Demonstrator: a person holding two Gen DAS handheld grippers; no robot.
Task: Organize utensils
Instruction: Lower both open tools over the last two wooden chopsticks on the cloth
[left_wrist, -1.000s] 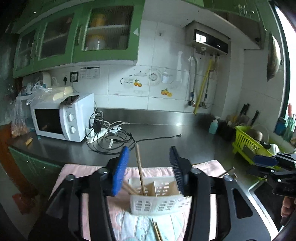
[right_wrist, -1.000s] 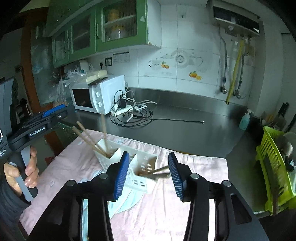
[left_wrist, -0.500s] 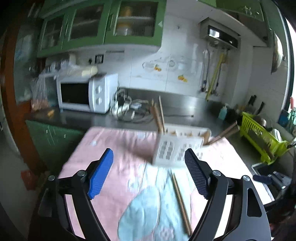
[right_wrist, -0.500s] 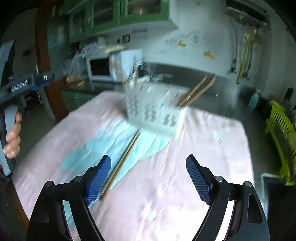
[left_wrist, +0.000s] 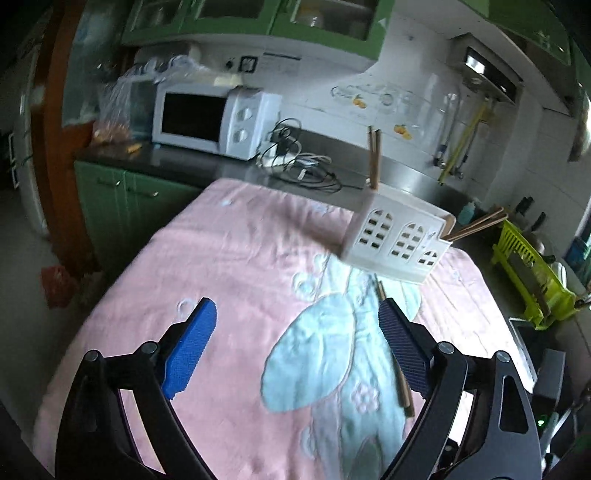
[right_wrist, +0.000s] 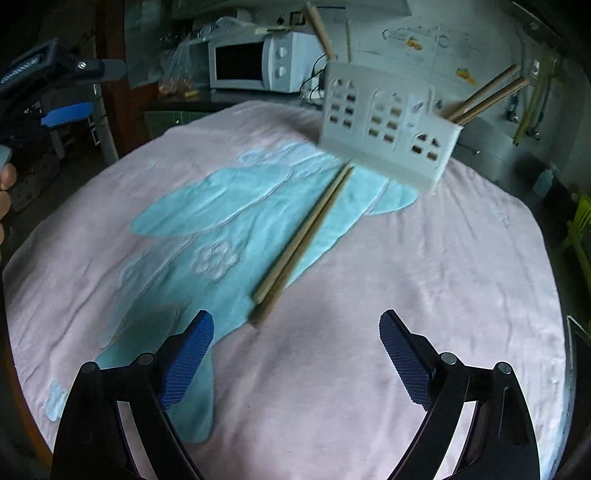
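The white utensil holder (right_wrist: 388, 129) stands toward the far edge of the pink blanket (right_wrist: 443, 277) that covers the bench. It already contains some chopsticks: one pair stands almost upright in the compartment at its left end (left_wrist: 373, 158), and another pair leans out to the right from the compartment at its right end (right_wrist: 487, 96). So a part of the sorting seems to be done.

One pair of loose chopsticks (right_wrist: 303, 240) lies flat on the blanket, on the light blue patch in the middle. Its far tips reach to the foot of the holder, or maybe under it; I cannot tell which. Its near ends point toward the near edge. This pair looks like what is left, as far as both views show.

The right gripper (right_wrist: 295, 354) hovers near the near edge with its jaws wide apart and nothing between them, and the near ends of the loose pair are just in front of it. The left gripper (left_wrist: 297, 350) is also spread wide and empty, above the blue patch, with the loose pair beside its right finger.
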